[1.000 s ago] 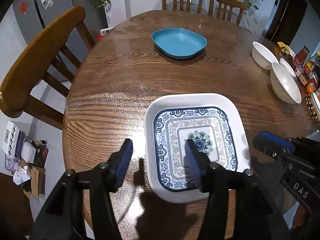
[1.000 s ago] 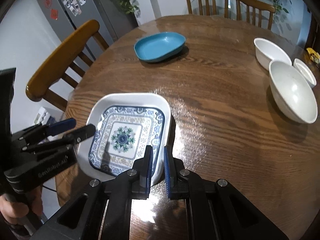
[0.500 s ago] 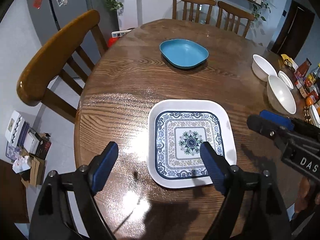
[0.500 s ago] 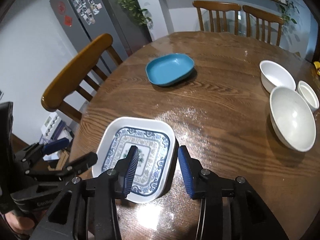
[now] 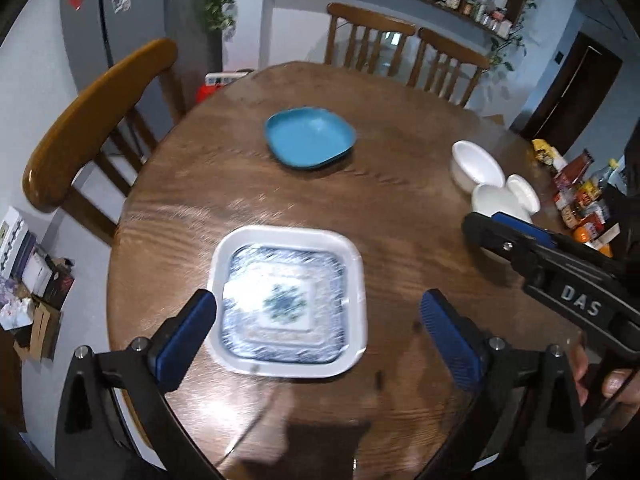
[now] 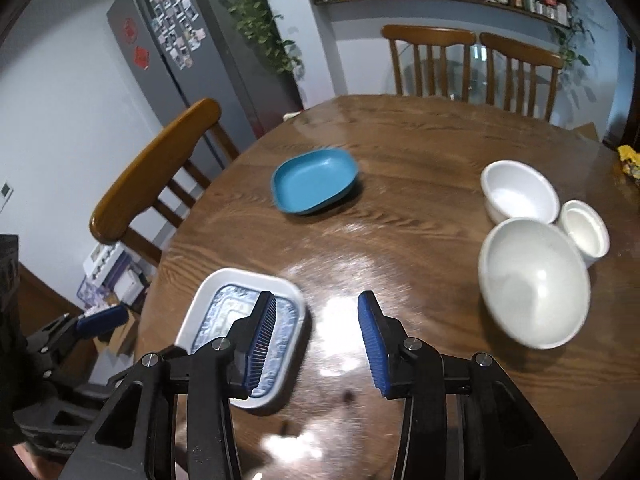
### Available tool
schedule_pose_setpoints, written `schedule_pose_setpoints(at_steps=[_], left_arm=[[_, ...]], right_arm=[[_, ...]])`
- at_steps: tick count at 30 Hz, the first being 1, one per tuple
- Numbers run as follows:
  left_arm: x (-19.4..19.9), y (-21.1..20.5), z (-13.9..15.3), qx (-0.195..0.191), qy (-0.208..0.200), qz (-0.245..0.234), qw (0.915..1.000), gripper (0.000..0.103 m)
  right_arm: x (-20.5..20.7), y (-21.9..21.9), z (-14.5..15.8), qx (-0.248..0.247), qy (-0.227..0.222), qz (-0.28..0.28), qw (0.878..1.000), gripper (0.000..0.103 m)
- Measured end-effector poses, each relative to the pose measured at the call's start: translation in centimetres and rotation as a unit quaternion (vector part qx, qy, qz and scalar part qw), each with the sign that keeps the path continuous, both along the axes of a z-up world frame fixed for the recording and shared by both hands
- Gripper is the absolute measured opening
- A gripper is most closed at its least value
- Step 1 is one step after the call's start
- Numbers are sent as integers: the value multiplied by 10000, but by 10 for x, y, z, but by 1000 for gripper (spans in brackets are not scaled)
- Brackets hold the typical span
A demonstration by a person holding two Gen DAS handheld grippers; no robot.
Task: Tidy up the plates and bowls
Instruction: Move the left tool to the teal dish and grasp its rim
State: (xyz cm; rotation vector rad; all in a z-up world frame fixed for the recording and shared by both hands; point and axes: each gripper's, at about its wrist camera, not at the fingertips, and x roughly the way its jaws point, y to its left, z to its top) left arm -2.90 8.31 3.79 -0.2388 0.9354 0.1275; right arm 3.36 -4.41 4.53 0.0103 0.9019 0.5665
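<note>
A square white plate with a blue pattern (image 5: 288, 300) lies on the round wooden table (image 5: 400, 216) near its front edge; it also shows in the right wrist view (image 6: 224, 304). A blue plate (image 5: 310, 143) (image 6: 314, 186) lies farther back. Three white bowls stand at the right: a large one (image 6: 534, 282), a medium one (image 6: 518, 192) and a small one (image 6: 584, 230). My left gripper (image 5: 316, 332) is open and empty, raised above the patterned plate. My right gripper (image 6: 318, 340) is open and empty, just right of that plate.
Wooden chairs stand at the left (image 5: 92, 124) and behind the table (image 5: 400, 48). Bottles and packets (image 5: 580, 196) crowd the far right. A grey fridge (image 6: 180, 52) stands behind the left chair. Boxes lie on the floor at the left (image 5: 28, 280).
Both grippers have opened wider and pulled up and back from the patterned plate, which stays flat on the table. The right gripper was shut at the plate's rim one second ago.
</note>
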Motion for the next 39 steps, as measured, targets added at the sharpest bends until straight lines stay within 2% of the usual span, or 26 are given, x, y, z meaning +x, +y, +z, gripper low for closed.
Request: schedule_pose_setpoints(at_steps=[7, 12, 16, 21, 31, 39], left_arm=[[26, -33, 33, 134, -442, -52, 9989, 102], [46, -39, 46, 218, -621, 33, 9978, 102], [57, -41, 58, 79, -756, 18, 9971, 102], [76, -39, 67, 443, -929, 76, 9947, 102], [130, 14, 51, 1159, -708, 449, 9897, 102], [173, 56, 10, 1247, -204, 680, 9897, 102]], right_arm=[[19, -34, 28, 0, -332, -298, 9990, 43], [32, -48, 44, -12, -533, -457, 9975, 43], [44, -53, 54, -54, -671, -560, 9962, 43], [59, -48, 57, -65, -681, -579, 9960, 43], [97, -12, 39, -38, -376, -565, 9977, 43], [132, 24, 18, -76, -212, -631, 9978, 43]])
